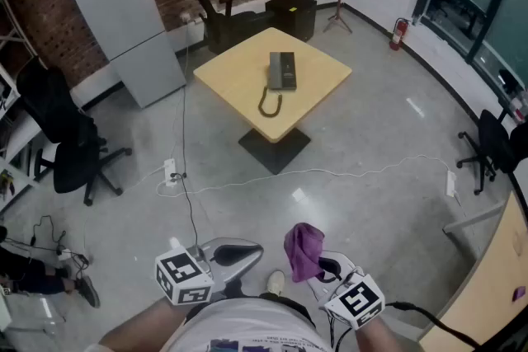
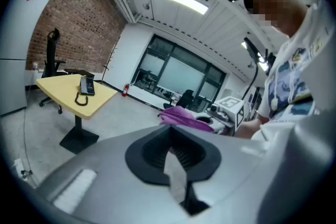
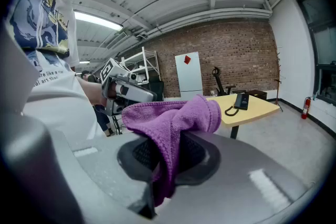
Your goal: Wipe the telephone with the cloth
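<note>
A dark telephone (image 1: 281, 70) with a coiled cord lies on a square yellow table (image 1: 318, 81) far ahead of me. It also shows small in the left gripper view as the telephone (image 2: 86, 86) and in the right gripper view as the telephone (image 3: 241, 100). My right gripper (image 1: 316, 266) is shut on a purple cloth (image 1: 303, 251), which bunches up above its jaws; the cloth (image 3: 173, 123) fills the middle of the right gripper view. My left gripper (image 1: 233, 254) is shut with nothing in it, low at my left. Both are held close to my body.
A white panel (image 1: 124, 21) leans against the brick wall. A black office chair (image 1: 66, 144) stands at the left, another chair (image 1: 487, 146) at the right. A white cable (image 1: 346, 173) and a power strip (image 1: 171, 171) lie on the grey floor between me and the table.
</note>
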`<state>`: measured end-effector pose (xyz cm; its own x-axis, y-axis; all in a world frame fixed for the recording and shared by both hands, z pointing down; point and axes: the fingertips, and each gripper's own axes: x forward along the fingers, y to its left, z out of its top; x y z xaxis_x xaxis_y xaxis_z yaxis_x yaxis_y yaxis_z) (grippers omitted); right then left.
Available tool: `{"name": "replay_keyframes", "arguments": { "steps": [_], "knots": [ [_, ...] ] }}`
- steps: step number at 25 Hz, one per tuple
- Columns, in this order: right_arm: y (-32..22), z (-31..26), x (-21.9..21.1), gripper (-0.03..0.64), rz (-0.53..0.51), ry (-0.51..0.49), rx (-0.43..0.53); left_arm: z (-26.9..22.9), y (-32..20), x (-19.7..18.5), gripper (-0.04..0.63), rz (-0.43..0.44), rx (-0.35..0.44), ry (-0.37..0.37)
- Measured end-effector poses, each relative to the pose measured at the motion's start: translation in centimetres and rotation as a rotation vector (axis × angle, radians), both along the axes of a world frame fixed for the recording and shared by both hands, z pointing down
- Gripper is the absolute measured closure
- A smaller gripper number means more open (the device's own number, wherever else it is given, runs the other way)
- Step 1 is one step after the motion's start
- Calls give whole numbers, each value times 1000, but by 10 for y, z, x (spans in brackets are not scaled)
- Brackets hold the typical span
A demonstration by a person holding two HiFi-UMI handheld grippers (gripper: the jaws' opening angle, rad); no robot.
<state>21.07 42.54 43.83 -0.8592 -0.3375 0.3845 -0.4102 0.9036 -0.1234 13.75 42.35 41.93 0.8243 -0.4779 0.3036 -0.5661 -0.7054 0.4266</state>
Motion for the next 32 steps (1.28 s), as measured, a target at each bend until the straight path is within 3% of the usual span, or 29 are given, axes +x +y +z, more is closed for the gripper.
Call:
{"name": "replay_keyframes", "arguments": {
  "steps": [6, 11, 20, 25, 28, 32],
  "knots": [
    [-3, -3, -30, 574, -25, 16, 41, 4, 3, -23, 592, 11, -4, -5],
    [1, 5, -61, 574, -12, 42, 15, 5, 5, -53, 592, 22, 5, 31],
    [-1, -2, -164, 574, 64, 61, 5, 6, 2, -177, 592, 16, 30, 78],
    [-1, -2, -222, 574, 108, 72, -9, 12, 1, -241, 592, 21, -1, 112],
    [1, -4, -245, 574, 107, 82, -18, 21, -6, -267, 592, 21, -22, 111],
    [-16, -1, -242, 574, 121, 116, -37, 29, -34, -273, 592, -1, -38, 142]
  ]
}}
